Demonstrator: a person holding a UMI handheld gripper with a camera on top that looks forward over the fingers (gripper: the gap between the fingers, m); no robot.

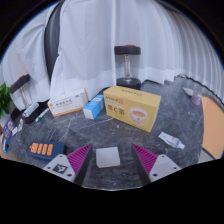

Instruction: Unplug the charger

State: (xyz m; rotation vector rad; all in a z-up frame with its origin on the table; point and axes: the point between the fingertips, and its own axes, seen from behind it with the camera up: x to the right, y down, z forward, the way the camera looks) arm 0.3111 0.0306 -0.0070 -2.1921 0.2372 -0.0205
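Spread gripper [113, 160] fingers flank a white charger [107, 156] at bottom centre. Above it a yellow box [133, 107], its printing unreadable, stands beside a small blue box [93, 108].

Print on yellow box [133, 107] and white-orange box [68, 103] too small to read. Small items at bench [185, 125] left end [14, 124] unidentifiable. Plant [4, 99] cut off by frame.
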